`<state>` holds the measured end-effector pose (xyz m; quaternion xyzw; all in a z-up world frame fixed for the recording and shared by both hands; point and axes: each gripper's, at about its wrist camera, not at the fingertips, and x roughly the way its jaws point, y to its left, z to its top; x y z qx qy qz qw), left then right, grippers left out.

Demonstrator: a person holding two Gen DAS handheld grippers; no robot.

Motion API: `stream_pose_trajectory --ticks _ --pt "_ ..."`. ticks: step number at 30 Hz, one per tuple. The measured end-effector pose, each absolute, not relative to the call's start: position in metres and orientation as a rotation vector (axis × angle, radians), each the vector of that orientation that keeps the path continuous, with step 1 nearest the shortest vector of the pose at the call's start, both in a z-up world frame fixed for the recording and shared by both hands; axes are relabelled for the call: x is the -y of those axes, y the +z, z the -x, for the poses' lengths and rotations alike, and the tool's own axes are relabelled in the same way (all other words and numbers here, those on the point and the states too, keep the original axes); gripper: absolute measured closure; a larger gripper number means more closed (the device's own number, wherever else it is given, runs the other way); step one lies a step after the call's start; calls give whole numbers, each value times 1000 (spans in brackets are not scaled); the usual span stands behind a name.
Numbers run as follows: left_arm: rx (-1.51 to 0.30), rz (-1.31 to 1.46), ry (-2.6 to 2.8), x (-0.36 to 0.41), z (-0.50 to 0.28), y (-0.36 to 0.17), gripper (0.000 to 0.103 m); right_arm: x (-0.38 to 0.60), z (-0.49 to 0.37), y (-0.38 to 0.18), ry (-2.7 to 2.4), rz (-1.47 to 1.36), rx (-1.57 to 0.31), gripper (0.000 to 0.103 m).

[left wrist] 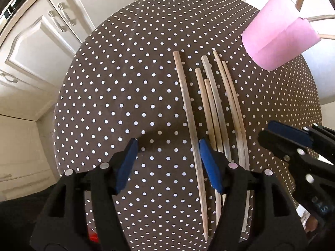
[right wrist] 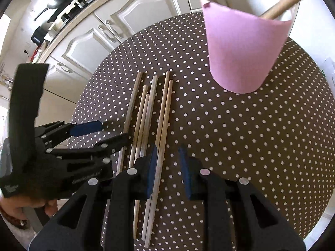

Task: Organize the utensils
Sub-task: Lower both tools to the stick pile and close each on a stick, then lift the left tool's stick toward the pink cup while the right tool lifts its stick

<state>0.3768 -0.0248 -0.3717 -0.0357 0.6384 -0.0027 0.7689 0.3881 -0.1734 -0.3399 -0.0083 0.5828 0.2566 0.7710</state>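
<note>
We see six chopsticks [left wrist: 211, 113] lying side by side on the dotted tablecloth [left wrist: 117, 96], near the pink cup [right wrist: 245, 50]. Our left gripper [left wrist: 167, 146] hangs spread and empty; the right gripper [right wrist: 167, 152] is narrower, seemingly gripping nothing.

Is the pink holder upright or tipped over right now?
Upright. The pink holder stands on its narrower base on the dotted tablecloth, open rim upward, with a wooden handle sticking out of the top.
</note>
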Motion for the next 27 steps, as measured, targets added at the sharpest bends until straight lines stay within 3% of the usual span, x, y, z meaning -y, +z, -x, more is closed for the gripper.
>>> stream_pose_trajectory --ticks 8,21,22,24,27 --pt "-1383 138 -1 -2 -365 -371 41 152 -409 -352 530 69 -1295 83" --pt "-1410 44 10 6 -417 -375 46 125 -440 -364 475 151 -1330 89" --pt "-1409 33 8 6 -421 -375 50 121 -443 -363 477 157 -1334 89" --pt "-1396 18 -3 6 -430 -374 73 116 -449 -364 484 174 -1340 90" --pt "-1391 15 -27 6 -440 -372 81 118 -457 -365 495 136 -1348 96"
